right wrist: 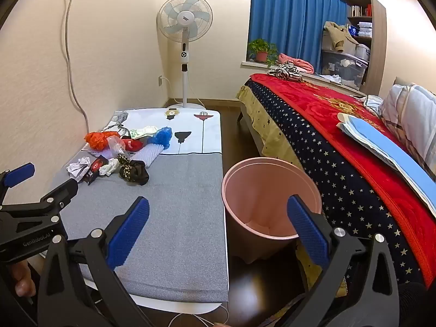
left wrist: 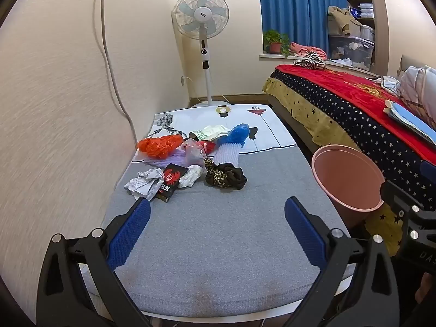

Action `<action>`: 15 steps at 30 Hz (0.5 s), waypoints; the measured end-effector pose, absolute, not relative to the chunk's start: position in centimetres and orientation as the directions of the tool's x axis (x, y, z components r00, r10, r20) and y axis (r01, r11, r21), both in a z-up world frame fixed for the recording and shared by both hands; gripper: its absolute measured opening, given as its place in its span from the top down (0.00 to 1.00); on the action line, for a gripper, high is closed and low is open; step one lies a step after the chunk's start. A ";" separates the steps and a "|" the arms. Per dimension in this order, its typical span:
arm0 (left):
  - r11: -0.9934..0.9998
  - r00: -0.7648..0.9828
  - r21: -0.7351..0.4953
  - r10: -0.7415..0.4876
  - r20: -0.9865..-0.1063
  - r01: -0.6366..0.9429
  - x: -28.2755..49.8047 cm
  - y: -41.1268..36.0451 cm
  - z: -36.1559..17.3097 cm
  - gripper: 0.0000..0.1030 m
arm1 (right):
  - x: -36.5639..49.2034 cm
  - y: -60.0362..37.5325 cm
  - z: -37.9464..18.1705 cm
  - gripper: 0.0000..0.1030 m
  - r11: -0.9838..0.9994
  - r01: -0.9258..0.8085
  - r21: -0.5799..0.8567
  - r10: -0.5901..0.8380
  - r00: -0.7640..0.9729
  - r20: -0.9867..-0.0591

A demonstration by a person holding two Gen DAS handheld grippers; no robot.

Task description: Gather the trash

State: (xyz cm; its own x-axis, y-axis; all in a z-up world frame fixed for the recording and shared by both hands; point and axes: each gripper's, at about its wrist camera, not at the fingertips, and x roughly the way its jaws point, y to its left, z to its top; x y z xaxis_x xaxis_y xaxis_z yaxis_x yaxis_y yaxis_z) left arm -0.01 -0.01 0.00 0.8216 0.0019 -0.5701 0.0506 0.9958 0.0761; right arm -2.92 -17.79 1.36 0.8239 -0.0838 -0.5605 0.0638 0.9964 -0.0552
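- My left gripper (left wrist: 218, 218) is spread wide over bare grey cloth, nothing between its blue pads (left wrist: 128, 234).
- My right gripper (right wrist: 218, 218) is spread just as wide and holds nothing; one finger over the table edge, the other in front of the bin's rim.
- One pink bin (right wrist: 269, 199), upright on the dark floor, wedged between the table and the bed, nothing visible inside it.
- The trash pile (left wrist: 190, 160) sits at the far left of the table, near the wall, well apart from both grippers.
- Counting it: two crumpled white papers (left wrist: 143, 182), with one black-and-red packet (left wrist: 171, 181) between them.
- One orange plastic bag (left wrist: 160, 144), one blue plastic bag (left wrist: 237, 133), one clear bag (left wrist: 193, 150), one green-and-white wrapper (left wrist: 209, 132).
- One white foam net sleeve (left wrist: 226, 154) in plain sight; a lilac one seems to lie under the orange bag.
- One dark, gold-flecked bundle of cloth (left wrist: 224, 175), nearest to me.
- Something red is half hidden behind the clear bag; I cannot tell what.
- The low table (left wrist: 218, 239) wears a grey cover, white with printed drawings at the far end.
- Room: one standing fan (left wrist: 201, 19) in the corner, blue curtains (left wrist: 299, 8), one potted plant (left wrist: 275, 41) on the sill, one bed (left wrist: 340, 103) with a red and starry blanket.
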 end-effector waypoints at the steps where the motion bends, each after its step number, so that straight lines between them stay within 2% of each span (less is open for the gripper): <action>1: 0.996 0.821 0.078 0.003 -0.571 0.050 0.0 0.0 0.0 0.07 | -2.9 -17.8 1.4 0.05 0.996 0.064 -0.056 -0.084 0.824 -0.561; 15: 0.996 0.822 0.079 0.005 -0.570 0.049 0.0 0.0 0.0 0.07 | -2.9 -17.6 1.5 0.05 0.996 0.065 -0.059 -0.087 0.824 -0.560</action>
State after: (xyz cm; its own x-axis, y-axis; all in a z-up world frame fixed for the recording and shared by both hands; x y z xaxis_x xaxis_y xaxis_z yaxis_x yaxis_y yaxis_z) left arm 0.00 -0.04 0.00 0.8215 0.0046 -0.5701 0.0492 0.9957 0.0788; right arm -2.91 -17.56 1.46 0.8243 -0.0868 -0.5595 0.0650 0.9961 -0.0588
